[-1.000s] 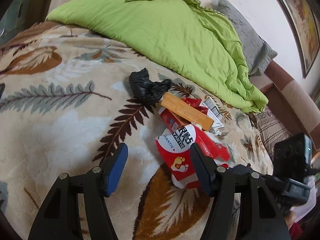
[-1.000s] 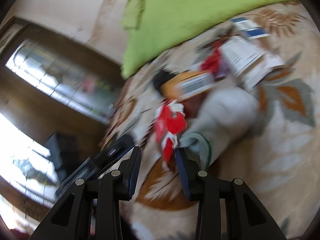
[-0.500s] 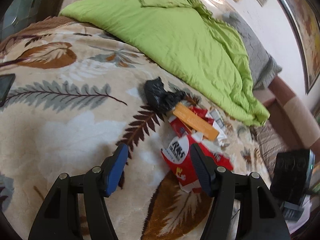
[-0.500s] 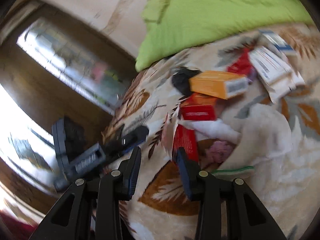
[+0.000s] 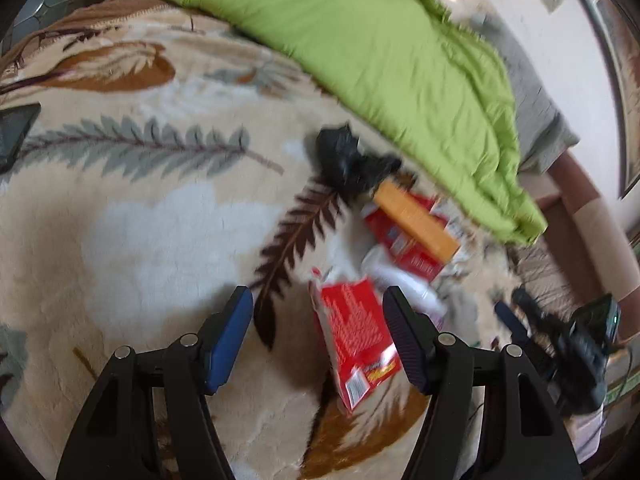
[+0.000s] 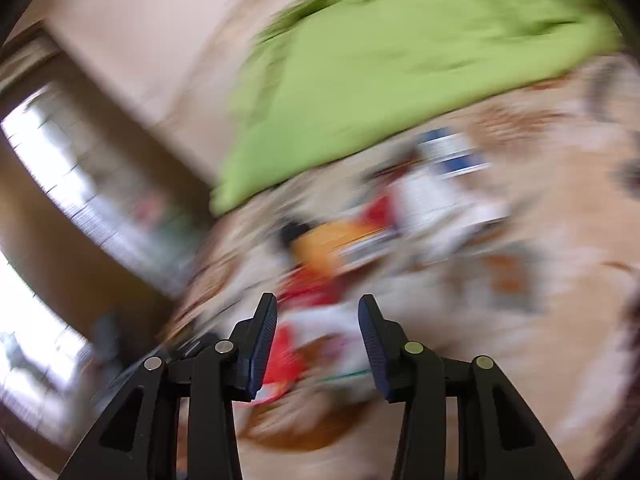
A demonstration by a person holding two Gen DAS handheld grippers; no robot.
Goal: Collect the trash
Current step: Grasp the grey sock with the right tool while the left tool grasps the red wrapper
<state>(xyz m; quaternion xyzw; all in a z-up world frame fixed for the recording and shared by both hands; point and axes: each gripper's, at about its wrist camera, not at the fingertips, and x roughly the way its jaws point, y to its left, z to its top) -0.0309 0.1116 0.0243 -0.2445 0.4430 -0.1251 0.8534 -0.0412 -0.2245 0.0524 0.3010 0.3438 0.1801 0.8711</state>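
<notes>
A pile of trash lies on the leaf-patterned blanket (image 5: 120,240): a black crumpled bag (image 5: 344,160), an orange box (image 5: 416,220), a red box (image 5: 404,248) under it, and a red packet (image 5: 356,336) lying between my left fingers. My left gripper (image 5: 320,332) is open just above the blanket, around the red packet without touching it. The right wrist view is heavily blurred; the orange box (image 6: 332,248) and red wrappers (image 6: 312,292) show ahead of my right gripper (image 6: 316,336), which is open with nothing between its jaws. A white bag (image 6: 332,320) lies beneath it.
A green quilt (image 5: 392,48) covers the far side of the bed, with a grey pillow (image 5: 536,108) behind. A dark phone (image 5: 16,132) lies at the left edge. The other gripper's black body (image 5: 576,344) shows at the right.
The red packet has flipped over and now lies between my left fingers. My right gripper has opened wider and is swinging fast; its view is smeared.
</notes>
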